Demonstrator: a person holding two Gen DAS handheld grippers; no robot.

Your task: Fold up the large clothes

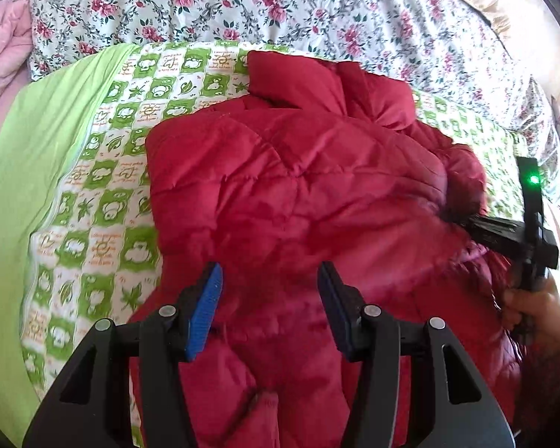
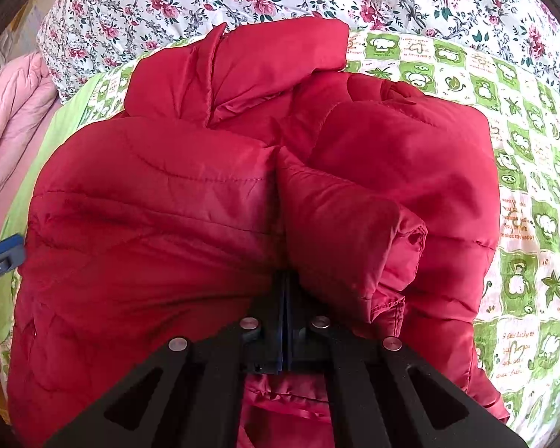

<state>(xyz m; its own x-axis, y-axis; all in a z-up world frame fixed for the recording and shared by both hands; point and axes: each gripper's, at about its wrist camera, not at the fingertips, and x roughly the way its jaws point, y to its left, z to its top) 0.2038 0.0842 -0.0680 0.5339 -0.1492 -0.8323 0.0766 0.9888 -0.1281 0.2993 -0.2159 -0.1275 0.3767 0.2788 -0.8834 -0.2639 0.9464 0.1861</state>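
Note:
A red padded jacket (image 1: 298, 186) lies bunched on a green and white patterned sheet (image 1: 104, 171). My left gripper (image 1: 268, 298) is open just above the jacket's near part, with blue pads on both fingers. My right gripper (image 2: 284, 291) is shut on a fold of the jacket (image 2: 317, 205), its jaws pressed together with red fabric bulging on both sides. The right gripper also shows in the left wrist view (image 1: 504, 235) at the jacket's right edge, a green light on its body. The left gripper's blue pad shows at the left edge of the right wrist view (image 2: 9, 250).
A floral quilt (image 1: 280, 3) lies along the far side of the bed. A pink padded garment (image 1: 3, 48) is bunched at the far left. A plain light green sheet (image 1: 18, 186) covers the left part of the bed.

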